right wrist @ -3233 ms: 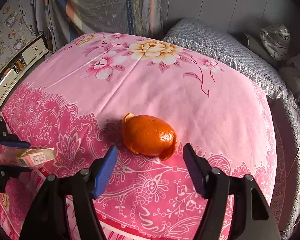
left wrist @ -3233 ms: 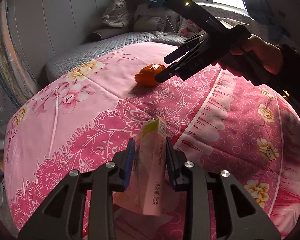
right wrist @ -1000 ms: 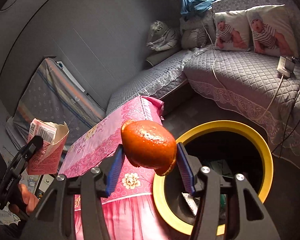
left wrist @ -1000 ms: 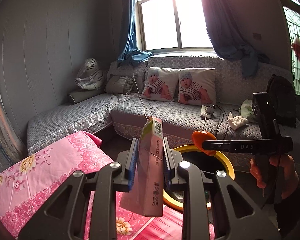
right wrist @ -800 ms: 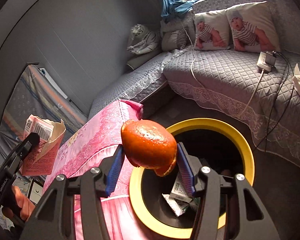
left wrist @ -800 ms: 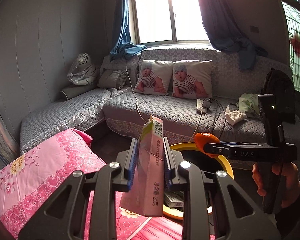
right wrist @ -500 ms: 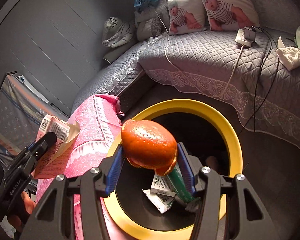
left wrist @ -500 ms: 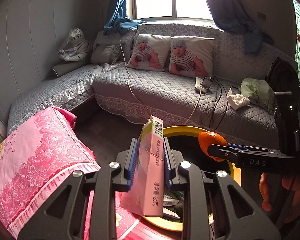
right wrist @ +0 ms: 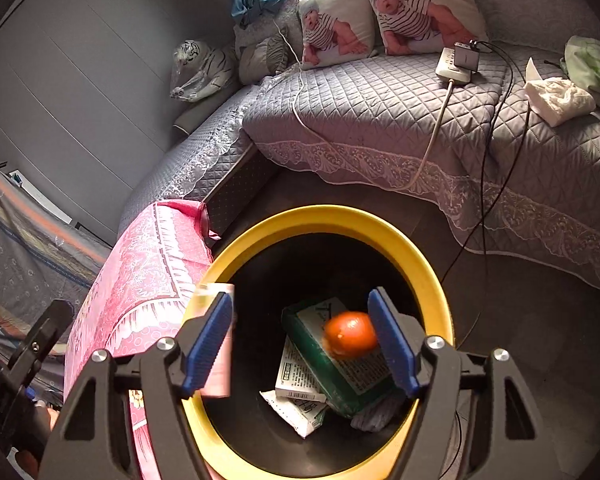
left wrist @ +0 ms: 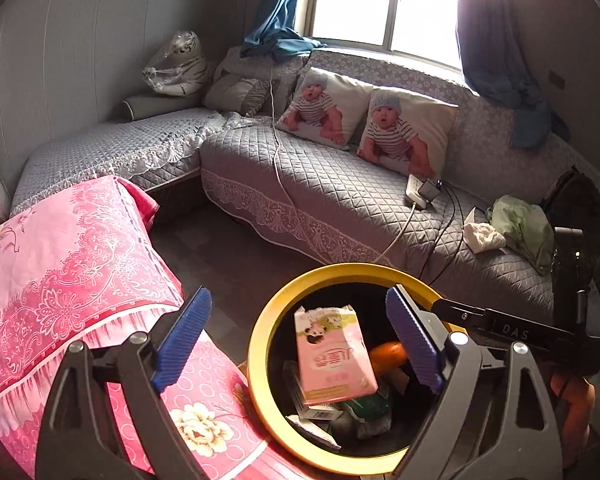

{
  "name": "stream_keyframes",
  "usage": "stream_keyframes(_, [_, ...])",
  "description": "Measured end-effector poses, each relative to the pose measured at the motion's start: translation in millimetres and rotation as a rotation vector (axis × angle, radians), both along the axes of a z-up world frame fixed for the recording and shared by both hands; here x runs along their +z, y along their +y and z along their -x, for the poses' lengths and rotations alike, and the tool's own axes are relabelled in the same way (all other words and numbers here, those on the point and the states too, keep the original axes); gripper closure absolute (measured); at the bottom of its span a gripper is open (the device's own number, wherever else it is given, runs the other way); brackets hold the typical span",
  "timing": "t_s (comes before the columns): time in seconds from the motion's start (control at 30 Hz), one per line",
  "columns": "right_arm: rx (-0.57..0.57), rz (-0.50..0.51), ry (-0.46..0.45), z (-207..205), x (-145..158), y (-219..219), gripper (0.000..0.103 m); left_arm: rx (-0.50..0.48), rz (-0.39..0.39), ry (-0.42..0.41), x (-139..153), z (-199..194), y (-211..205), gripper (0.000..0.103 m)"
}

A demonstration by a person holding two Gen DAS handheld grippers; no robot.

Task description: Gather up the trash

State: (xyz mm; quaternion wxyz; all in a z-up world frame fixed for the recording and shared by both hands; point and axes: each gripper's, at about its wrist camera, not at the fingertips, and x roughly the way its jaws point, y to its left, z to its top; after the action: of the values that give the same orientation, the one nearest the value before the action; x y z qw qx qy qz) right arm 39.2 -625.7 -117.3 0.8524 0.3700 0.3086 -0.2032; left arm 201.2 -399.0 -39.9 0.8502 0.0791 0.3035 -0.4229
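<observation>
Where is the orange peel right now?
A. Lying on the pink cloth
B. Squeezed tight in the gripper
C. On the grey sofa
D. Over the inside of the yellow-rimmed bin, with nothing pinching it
D: the orange peel shows blurred over the inside of the yellow-rimmed bin, clear of the right gripper, whose jaws have just opened.

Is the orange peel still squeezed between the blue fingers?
No, the orange peel is loose above the trash in the yellow-rimmed bin, clear of the right gripper's open blue fingers.

"DAS" on right gripper (left wrist: pixel 440 306)
</observation>
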Motion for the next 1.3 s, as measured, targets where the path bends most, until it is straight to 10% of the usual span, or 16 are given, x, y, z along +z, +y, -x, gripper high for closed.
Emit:
stream_keyframes(0.2, [-0.063, 0.108, 0.006, 4.7, 24.4, 17.1, 0.014, 0.096, 0.076, -0.073, 31.7, 4.3, 58.9, 0.008])
stream_keyframes(0.5, [-0.181, 0.425, -0.012, 12.1, 65.1, 73.5, 0.008, 0.316, 0.144, -0.227, 72.3, 24.8, 185.1, 0.008])
stream_keyframes(0.97, [0.182, 0.574, -0.313, 7.8, 151.9, 259.3, 0.008, 0.759, 0.108, -0.400, 118.1, 91.2, 372.0, 0.008])
stream_keyframes(1.3, [0.260, 0.672, -0.383, 22.6, 150.7, 344.9, 0.008, 0.937, 0.097, -0.363, 84.9, 127.5, 430.4, 0.008])
